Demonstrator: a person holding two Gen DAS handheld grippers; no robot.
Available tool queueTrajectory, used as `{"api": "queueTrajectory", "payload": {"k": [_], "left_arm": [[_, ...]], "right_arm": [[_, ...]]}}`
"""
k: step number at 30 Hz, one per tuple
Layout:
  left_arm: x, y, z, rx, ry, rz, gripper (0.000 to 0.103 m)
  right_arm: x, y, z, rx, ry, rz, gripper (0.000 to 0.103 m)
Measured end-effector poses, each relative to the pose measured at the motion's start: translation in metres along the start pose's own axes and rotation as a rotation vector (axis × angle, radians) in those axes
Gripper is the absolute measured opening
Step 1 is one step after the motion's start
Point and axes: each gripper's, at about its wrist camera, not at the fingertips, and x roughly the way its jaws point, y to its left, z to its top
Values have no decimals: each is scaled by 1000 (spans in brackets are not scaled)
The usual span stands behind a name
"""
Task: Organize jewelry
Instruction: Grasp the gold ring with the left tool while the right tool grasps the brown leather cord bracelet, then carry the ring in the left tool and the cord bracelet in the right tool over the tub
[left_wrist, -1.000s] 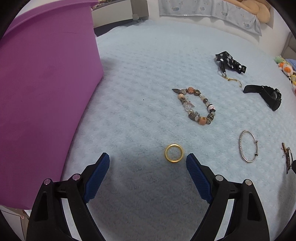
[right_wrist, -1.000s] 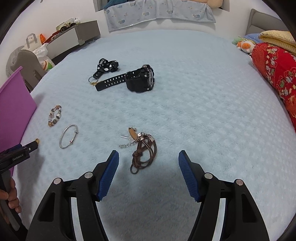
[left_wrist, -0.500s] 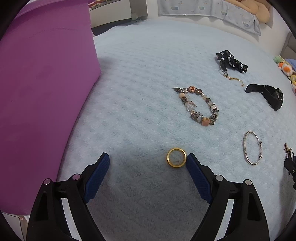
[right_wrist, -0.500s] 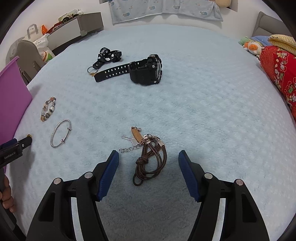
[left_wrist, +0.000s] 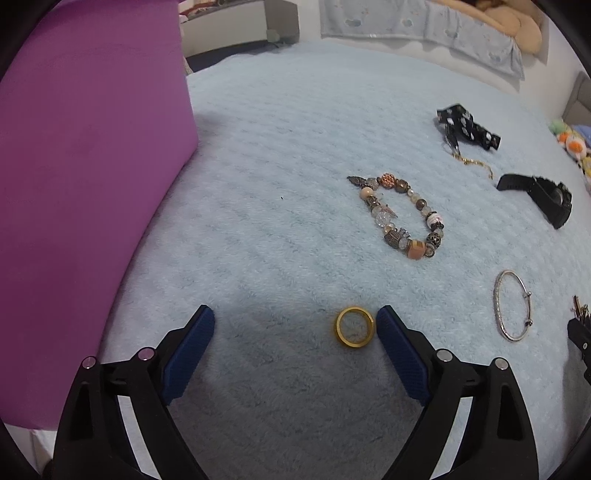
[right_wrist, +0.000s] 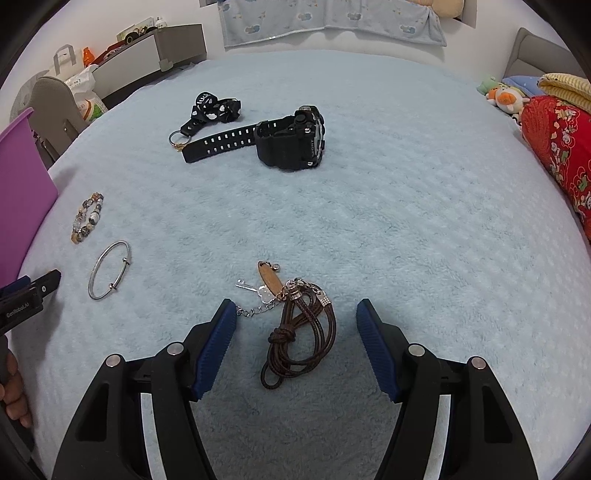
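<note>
Currently the left gripper (left_wrist: 295, 325) is hanging over the near part of the blanket (left_wrist: 295, 147), jaws spread and just having opened further, nothing gripped. The gold ring (left_wrist: 354, 326) is lying flat between them, off-centre, sitting just beside the right-hand pad (left_wrist: 400, 360); can't tell if it's touching. The other pad is standing well clear of it.

Further out from that gripper: the beaded bracelet (left_wrist: 400, 218) is lying in a loop mid-blanket, the silver bangle (left_wrist: 513, 304) is resting toward the right edge, the black watch (left_wrist: 543, 195) and the spotted black strap (left_wrist: 467, 125) are sitting farther back. The purple box (left_wrist: 85, 184) is standing along the left edge.

The right gripper (right_wrist: 295, 339) is also standing released, jaws parted, holding nothing. The brown cord bracelet (right_wrist: 301, 338) is lying bunched between its pads, roughly centred, clear of both. Its chain (right_wrist: 255, 309) is trailing toward the left-hand pad (right_wrist: 214, 350), ending just beside the tip. The oval tag (right_wrist: 269, 277) and small key charm (right_wrist: 245, 285) are lying just beyond the fingertips.

Beyond those, the watch is sitting on its side mid-blanket, strap stretched toward the spotted strap. A red patterned quilt (right_wrist: 557, 147) is lying along the right edge. A hand (right_wrist: 13, 391) is showing at the left border, behind the left gripper's body.
</note>
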Motion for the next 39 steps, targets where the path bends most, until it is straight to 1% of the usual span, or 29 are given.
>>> {"api": "queueTrajectory", "payload": {"k": [3,6,7,8,9,10,12,14,16,21,25,34,39], "left_arm": [[-1,2,-3,-11,-16,-12,88],[-3,-4,-6,13,-25,-13,77],[-5,-7,-7,26,-29,-14,71],[-6,-10,-9,40,-33,-12,64],[-7,-12,-10,46,-32,-16,61],[-8,-13,-10,45,-29,-25,55],[-10,-13,-11,36,-24,-41,47],[-13,-13,-12,34,-23,-48,33],[-16,-13,-13,27,-19,-74,21],[-23,-8,-15,-2,-13,-100,21],[-35,-2,-17,-22,-27,-120,21],[-75,11,-16,-58,-95,-162,21],[-106,18,-13,-92,-158,-187,21]], "right_arm": [[-1,4,0,-19,-6,-18,64],[-1,9,0,-30,-8,-10,52],[-3,11,-1,-37,-9,-5,46],[-3,14,-1,-46,-8,-4,42],[-4,16,-1,-56,-9,-5,40],[-4,17,-1,-59,-10,1,32],[-5,17,-1,-53,-13,5,28],[-6,14,-1,-37,-12,18,22],[-8,10,0,-17,-12,39,15],[-15,5,-1,9,-21,69,13],[-23,5,-3,17,-36,80,13],[-52,7,-5,30,-80,114,13],[-75,13,-4,21,-104,120,13]]}}
